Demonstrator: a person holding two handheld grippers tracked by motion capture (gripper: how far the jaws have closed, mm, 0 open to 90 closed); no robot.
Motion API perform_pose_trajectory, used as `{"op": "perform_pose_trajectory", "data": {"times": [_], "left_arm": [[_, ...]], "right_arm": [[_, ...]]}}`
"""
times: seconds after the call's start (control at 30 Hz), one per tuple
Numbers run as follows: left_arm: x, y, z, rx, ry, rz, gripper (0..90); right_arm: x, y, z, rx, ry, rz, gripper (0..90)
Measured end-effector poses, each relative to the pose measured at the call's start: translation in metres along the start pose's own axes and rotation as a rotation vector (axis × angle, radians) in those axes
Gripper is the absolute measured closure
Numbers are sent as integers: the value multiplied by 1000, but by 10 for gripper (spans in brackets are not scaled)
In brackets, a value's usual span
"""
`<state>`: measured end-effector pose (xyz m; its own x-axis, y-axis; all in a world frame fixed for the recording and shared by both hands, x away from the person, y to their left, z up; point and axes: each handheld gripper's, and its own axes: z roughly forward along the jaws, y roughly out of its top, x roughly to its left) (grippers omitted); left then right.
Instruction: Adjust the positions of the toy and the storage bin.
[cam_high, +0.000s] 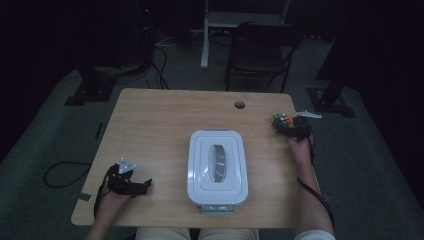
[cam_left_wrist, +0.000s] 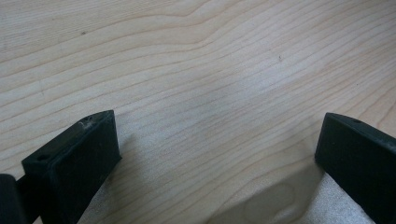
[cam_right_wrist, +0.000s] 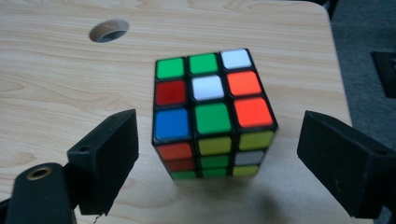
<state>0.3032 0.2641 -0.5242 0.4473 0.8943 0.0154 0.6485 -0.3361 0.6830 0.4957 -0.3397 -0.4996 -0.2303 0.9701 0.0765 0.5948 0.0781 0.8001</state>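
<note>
One puzzle cube (cam_right_wrist: 212, 114), light, rigid, slick-faced, sits between my right gripper (cam_right_wrist: 217, 154) jaws, spread wide; I'd pinch opposite flat sides; left gripper (cam_left_wrist: 219, 158) spread, empty.

— Where was the puzzle cube (cam_high: 281, 121)?
— At the table's (cam_high: 155, 125) far right edge, with the right gripper (cam_high: 296, 131) just behind it, on its near side.
— And the left gripper (cam_high: 131, 185)?
— Near the left front corner, resting low over bare wood, well apart from the cube.
— Between them?
— A white lidded box (cam_high: 218, 167) sat mid-table, toward the near edge
</note>
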Motion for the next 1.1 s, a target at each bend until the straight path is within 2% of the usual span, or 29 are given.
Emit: {"op": "perform_pose_trajectory", "data": {"times": [0.03,0.23,0.37,0.4,0.53,0.57,0.77,0.93,1.1], "left_arm": [[0,0,0,0,0,0,5],[-1,0,0,2,3,-1,5],[-2,-1,-1,2,0,0,5],[-2,-1,-1,2,0,0,5],[-3,-1,-1,1,2,-4,5],[-3,-1,-1,1,5,-7,5],[-5,-1,-1,4,20,-21,6],[-6,-1,-1,2,26,-28,5],[-6,-1,-1,1,23,-23,5]], "right_arm": [[2,3,5,15,7,-13,130],[4,0,18,71,18,4,174],[4,-5,20,66,15,15,260],[3,-6,19,62,18,20,308],[4,-7,17,61,20,-4,332],[5,-7,15,59,12,-10,336],[6,-8,7,50,33,7,337],[14,-8,-12,10,32,3,338],[26,-9,-33,14,17,-29,338]]}}
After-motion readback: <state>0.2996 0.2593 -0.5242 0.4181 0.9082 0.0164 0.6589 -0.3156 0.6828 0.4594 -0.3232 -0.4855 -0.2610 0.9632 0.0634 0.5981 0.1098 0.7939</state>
